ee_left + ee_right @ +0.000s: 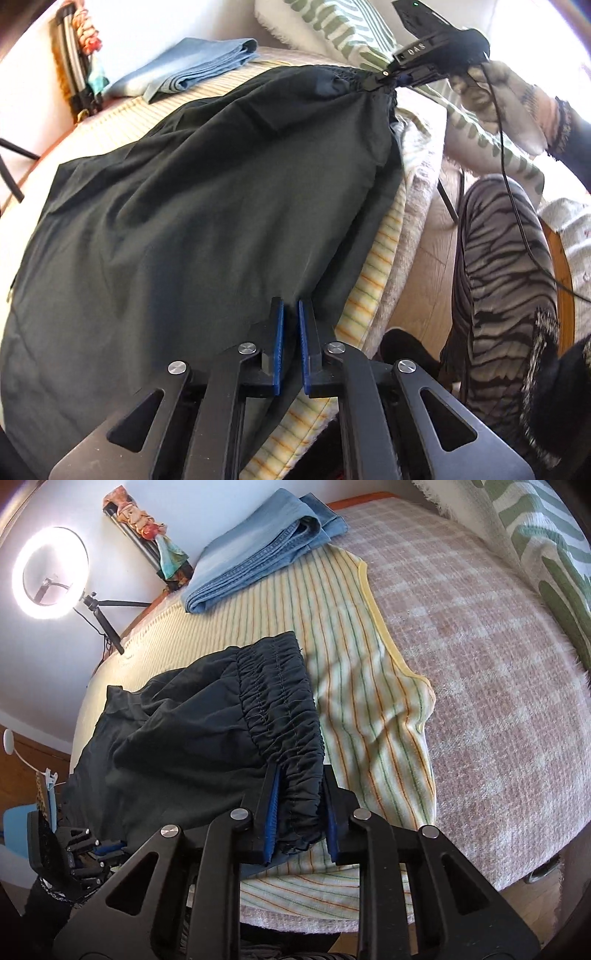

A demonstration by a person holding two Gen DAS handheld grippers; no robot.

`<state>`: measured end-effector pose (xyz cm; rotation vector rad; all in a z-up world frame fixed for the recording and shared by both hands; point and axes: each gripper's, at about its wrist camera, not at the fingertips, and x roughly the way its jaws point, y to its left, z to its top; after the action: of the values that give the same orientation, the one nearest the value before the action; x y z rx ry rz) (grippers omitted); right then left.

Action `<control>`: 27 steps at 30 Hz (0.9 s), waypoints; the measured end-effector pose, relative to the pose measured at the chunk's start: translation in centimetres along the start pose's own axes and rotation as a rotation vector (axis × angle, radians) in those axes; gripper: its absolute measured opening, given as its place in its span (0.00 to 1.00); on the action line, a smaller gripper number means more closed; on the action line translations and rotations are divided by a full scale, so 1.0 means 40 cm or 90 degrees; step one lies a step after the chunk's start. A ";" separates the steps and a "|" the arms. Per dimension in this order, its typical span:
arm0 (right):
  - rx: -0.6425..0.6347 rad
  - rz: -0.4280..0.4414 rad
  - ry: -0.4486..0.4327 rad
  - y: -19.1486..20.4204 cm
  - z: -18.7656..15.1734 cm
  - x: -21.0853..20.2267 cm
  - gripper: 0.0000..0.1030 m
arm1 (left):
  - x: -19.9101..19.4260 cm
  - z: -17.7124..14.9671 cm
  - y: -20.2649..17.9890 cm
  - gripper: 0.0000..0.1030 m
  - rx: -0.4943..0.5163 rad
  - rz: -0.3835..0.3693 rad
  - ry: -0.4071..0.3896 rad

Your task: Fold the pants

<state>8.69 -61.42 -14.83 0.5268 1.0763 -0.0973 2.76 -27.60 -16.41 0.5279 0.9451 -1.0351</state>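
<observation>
Black pants (207, 206) lie spread over the striped towel (354, 657) on the bed (480, 664), one edge hanging past the towel's near side. Left hand-held gripper (290, 325) has its blue pads nearly together at the pants' edge; left view shows a thin gap, can't tell if fabric is pinched. Right hand-held gripper (301, 805) is clamped on the gathered elastic waistband, clear only in the right view. Left view alone shows that gripper (384, 75) from outside, lifting the waistband corner, plus the person's zebra-print leg (506, 277) beside the bed. Right view alone shows the ring light (50, 572) beyond the towel. Folded jeans (266, 546) sit at the towel's far end, and a green-patterned pillow (546, 554) lies beside it.
</observation>
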 end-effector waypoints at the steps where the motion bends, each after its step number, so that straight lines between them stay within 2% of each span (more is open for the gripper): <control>1: 0.002 0.001 0.000 0.003 0.003 -0.004 0.21 | -0.005 -0.001 0.003 0.03 0.000 -0.002 -0.002; 3: -0.014 -0.007 -0.003 0.018 0.007 -0.019 0.21 | -0.024 0.000 0.015 0.02 -0.018 -0.019 -0.015; 6: -0.012 0.011 -0.011 0.026 0.010 -0.051 0.21 | -0.069 -0.001 0.032 0.02 -0.061 -0.072 -0.055; 9: -0.009 0.008 -0.010 0.016 0.000 -0.050 0.21 | -0.068 -0.010 0.018 0.02 -0.053 -0.075 -0.057; 11: -0.036 -0.042 0.018 0.017 -0.020 -0.012 0.21 | -0.050 -0.016 0.008 0.02 -0.038 -0.060 -0.044; 13: -0.050 -0.049 0.022 0.017 -0.029 0.000 0.25 | -0.038 -0.015 0.005 0.02 -0.042 -0.047 -0.040; 14: -0.044 -0.046 0.014 0.012 -0.027 -0.004 0.28 | -0.034 -0.009 0.006 0.04 -0.047 -0.044 -0.039; 16: -0.031 -0.043 0.013 -0.001 -0.020 -0.010 0.43 | -0.030 0.010 0.001 0.15 -0.049 -0.048 -0.048; 17: -0.029 -0.043 0.012 -0.006 -0.017 -0.014 0.51 | -0.026 0.024 -0.007 0.30 -0.042 -0.032 -0.054; 18: -0.028 -0.042 0.016 -0.011 -0.014 -0.015 0.55 | -0.021 0.035 -0.013 0.34 -0.032 -0.022 -0.058; 20: -0.023 -0.043 0.023 -0.016 -0.015 -0.013 0.55 | -0.001 0.058 -0.026 0.34 -0.015 -0.017 -0.057; 23: -0.022 -0.049 0.032 -0.023 -0.022 -0.002 0.55 | 0.036 0.084 -0.041 0.34 -0.004 -0.047 -0.041; 25: -0.021 -0.057 0.032 -0.016 -0.029 0.005 0.53 | 0.061 0.093 -0.050 0.34 0.009 -0.050 -0.032; 26: -0.021 -0.053 0.030 -0.014 -0.030 0.007 0.44 | 0.071 0.096 -0.053 0.26 0.016 -0.050 -0.030; 27: -0.020 -0.042 0.031 -0.011 -0.032 0.010 0.33 | 0.078 0.098 -0.051 0.08 0.019 -0.055 -0.029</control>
<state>7.71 -61.16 -15.78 0.4675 1.1409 -0.1266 3.11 -33.00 -16.95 0.4898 0.9201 -1.1365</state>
